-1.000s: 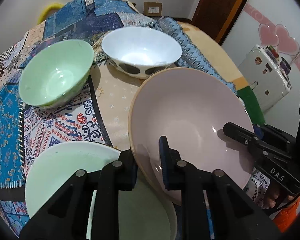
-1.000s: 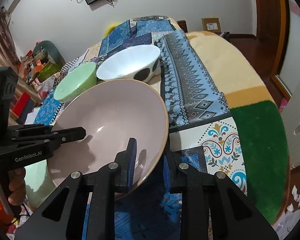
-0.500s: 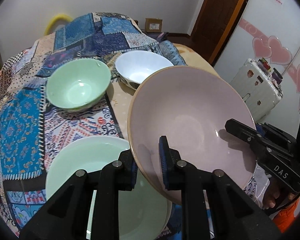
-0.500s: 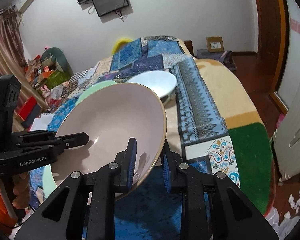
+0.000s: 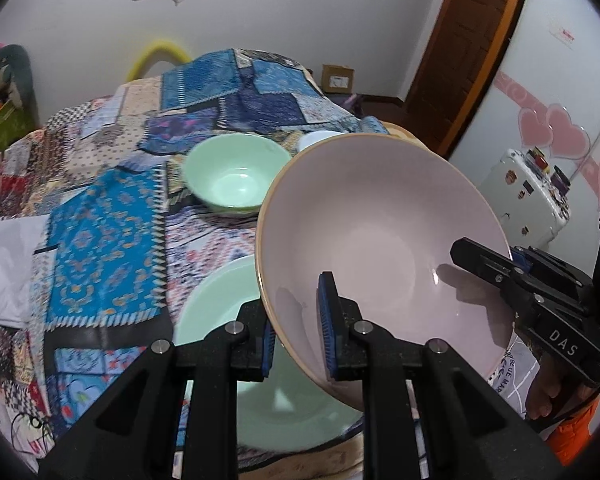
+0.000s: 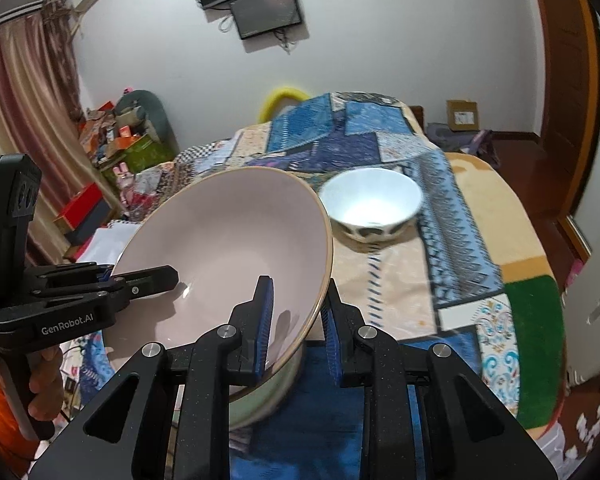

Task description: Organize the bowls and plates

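Left wrist view: left gripper (image 5: 298, 326) jaws clamp the pink bowl's (image 5: 380, 240) near rim; right gripper (image 6: 296, 320) jaws clamp its opposite rim. Bowl held tilted above green plate (image 5: 220, 312). Beyond: green bowl (image 5: 236, 176), white bowl (image 6: 370, 200) on patchwork-covered tabletop (image 5: 108, 232).

Bed (image 5: 112, 240) was covered with a patchwork quilt (image 6: 452, 232) in blue patterns. On it sat a green bowl (image 5: 236, 176), a white bowl (image 6: 370, 204) with dark spots beside it, and nearer, a pale green plate (image 5: 220, 304). White cloth (image 5: 8, 264) lay at left edge.
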Available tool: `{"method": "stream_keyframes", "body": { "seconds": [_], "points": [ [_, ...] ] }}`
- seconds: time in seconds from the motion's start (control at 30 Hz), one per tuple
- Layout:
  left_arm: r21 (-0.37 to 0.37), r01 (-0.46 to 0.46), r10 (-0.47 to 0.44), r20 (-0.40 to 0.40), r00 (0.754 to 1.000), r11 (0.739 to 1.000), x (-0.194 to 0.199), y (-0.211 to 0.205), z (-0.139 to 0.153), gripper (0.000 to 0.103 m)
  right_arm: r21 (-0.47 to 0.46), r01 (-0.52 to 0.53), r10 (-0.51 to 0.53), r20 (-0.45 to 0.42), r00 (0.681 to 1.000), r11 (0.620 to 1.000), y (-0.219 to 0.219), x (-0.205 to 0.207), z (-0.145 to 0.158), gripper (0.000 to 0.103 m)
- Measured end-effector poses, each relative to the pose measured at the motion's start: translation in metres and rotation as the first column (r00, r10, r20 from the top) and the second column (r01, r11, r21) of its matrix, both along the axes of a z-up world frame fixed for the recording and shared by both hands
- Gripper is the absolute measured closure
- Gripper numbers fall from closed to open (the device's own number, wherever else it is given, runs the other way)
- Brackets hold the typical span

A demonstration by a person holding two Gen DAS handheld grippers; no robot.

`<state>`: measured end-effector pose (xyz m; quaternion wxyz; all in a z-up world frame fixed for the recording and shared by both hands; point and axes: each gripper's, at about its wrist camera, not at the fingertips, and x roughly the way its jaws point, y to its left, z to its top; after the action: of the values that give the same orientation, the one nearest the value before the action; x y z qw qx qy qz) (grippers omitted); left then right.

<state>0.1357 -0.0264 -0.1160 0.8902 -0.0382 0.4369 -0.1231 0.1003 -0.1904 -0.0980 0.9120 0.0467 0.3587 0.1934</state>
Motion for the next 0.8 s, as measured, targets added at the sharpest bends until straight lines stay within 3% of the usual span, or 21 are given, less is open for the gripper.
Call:
{"method": "stream_keyframes", "body": {
  "seconds": [0.4, 0.8],
  "points": [
    [-0.012, -0.133, 0.133, 0.015, 0.991, 0.991, -0.038, 0.082, 0.005, 0.084, -0.013, -0.134, 0.134, 0.017, 0.991, 0.991, 0.073, -0.005, 0.005, 0.082],
    [-0.007, -0.255, 0.255, -0.001, 0.967, 0.967, -0.061, 0.156, -0.007, 0.084, -0.012, -0.253, 0.253, -0.026, 0.967, 0.967, 0.143, -0.001, -0.013, 0.082]
  ]
}}
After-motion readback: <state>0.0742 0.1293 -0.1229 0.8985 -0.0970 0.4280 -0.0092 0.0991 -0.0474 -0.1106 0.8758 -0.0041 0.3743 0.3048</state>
